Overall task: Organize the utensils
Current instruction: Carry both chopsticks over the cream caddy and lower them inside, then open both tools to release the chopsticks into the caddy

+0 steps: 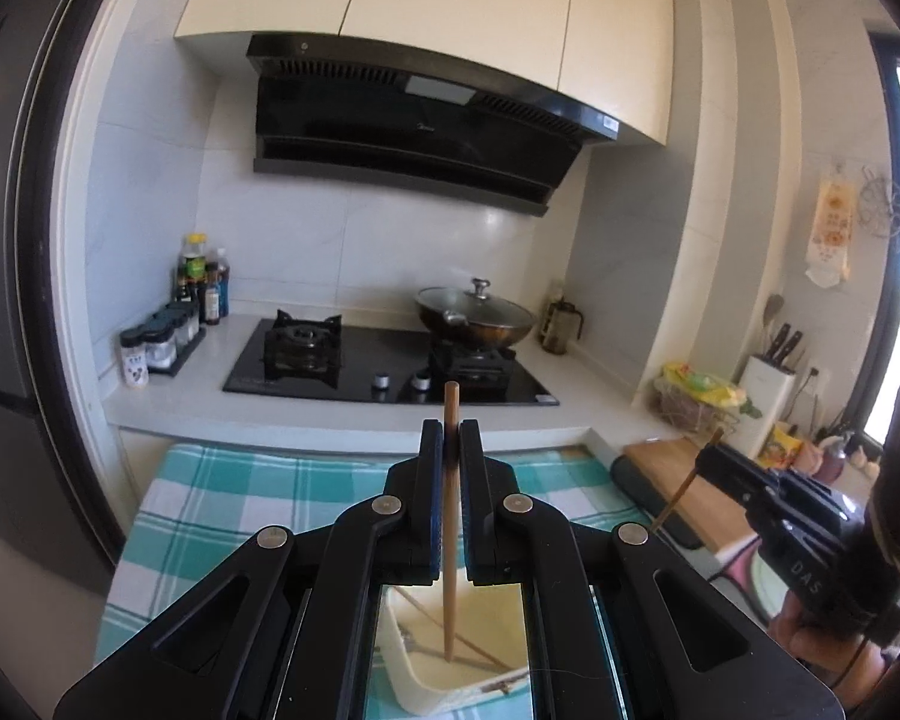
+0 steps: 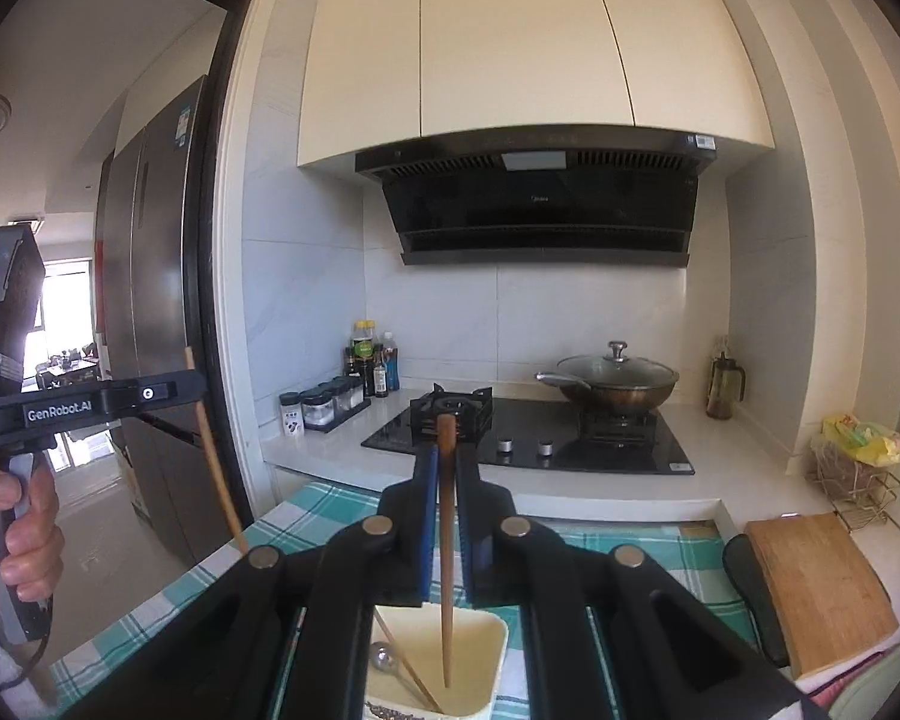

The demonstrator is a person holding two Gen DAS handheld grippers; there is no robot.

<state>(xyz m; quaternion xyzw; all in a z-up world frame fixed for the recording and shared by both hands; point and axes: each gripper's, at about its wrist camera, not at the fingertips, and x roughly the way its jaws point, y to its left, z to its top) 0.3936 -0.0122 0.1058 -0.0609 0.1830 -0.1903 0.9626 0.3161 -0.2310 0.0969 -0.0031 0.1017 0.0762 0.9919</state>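
Observation:
In the left wrist view my left gripper (image 1: 450,429) is shut on a light wooden chopstick (image 1: 449,540) that stands nearly upright. Its lower tip hangs over a cream utensil box (image 1: 414,684). My right gripper (image 1: 707,451) shows at the right edge, clamped on a darker chopstick (image 1: 681,489). In the right wrist view that right gripper (image 2: 447,456) holds the brown chopstick (image 2: 446,600) upright above the cream box (image 2: 492,654). Another chopstick (image 2: 405,663) and a metal spoon (image 2: 384,657) lie in the box. My left gripper (image 2: 201,384) is at the left with its chopstick (image 2: 216,462), held by a hand (image 2: 27,516).
The box stands on a teal checked cloth (image 2: 630,546). Beyond it is a white counter with a black gas hob (image 2: 534,438), a lidded wok (image 2: 615,384), spice jars (image 2: 321,408) and bottles (image 2: 369,360). To the right are a wooden cutting board (image 2: 816,588) and a wire basket (image 2: 852,468). A dark fridge (image 2: 150,300) stands at the left.

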